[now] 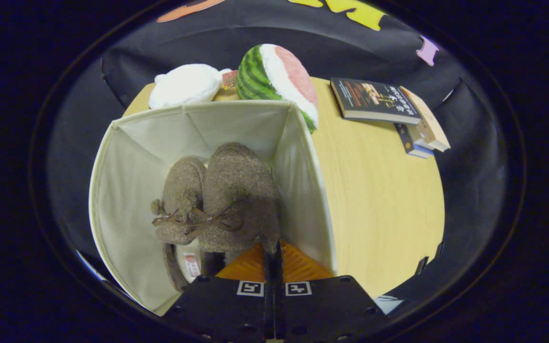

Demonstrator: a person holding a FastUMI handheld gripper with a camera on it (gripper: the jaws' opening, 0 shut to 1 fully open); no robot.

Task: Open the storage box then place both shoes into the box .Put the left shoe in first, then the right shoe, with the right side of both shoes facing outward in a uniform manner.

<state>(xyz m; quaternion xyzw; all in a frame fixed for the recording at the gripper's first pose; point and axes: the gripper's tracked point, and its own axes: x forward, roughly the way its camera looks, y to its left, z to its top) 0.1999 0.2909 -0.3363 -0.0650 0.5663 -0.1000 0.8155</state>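
The wooden tabletop (379, 190) is stretching ahead and to the right of the claw (273, 259), carrying everything in the scene. On it, directly ahead of the claw, the storage box (127, 190) is standing open, a pale fabric bin with soft, thin walls that are bowing a little; it is looking light and easy to push askew, so any contact with its rim should be gentle. Inside it, both shoes are resting side by side and touching: the left brown felt slipper (181, 200) sitting further to the claw's left, and the right brown felt slipper (238, 200) lying just ahead of the fingertips, close against the box's right wall. Both are looking soft, light and fuzzy rather than slippery, yielding under a pinch, so the heel edge or collar is seeming the best place to grip; their thin laces are tied in a bow across the fronts. The claw is hanging over the box's near edge with its fingers pressed together, seemingly pinching the rear edge of the right slipper, though the contact itself is too hidden to be sure. Beyond the box, a watermelon plush (277, 78) and a white plush toy (186, 85) are sitting, and far ahead to the right a stack of books (389, 107) is lying.
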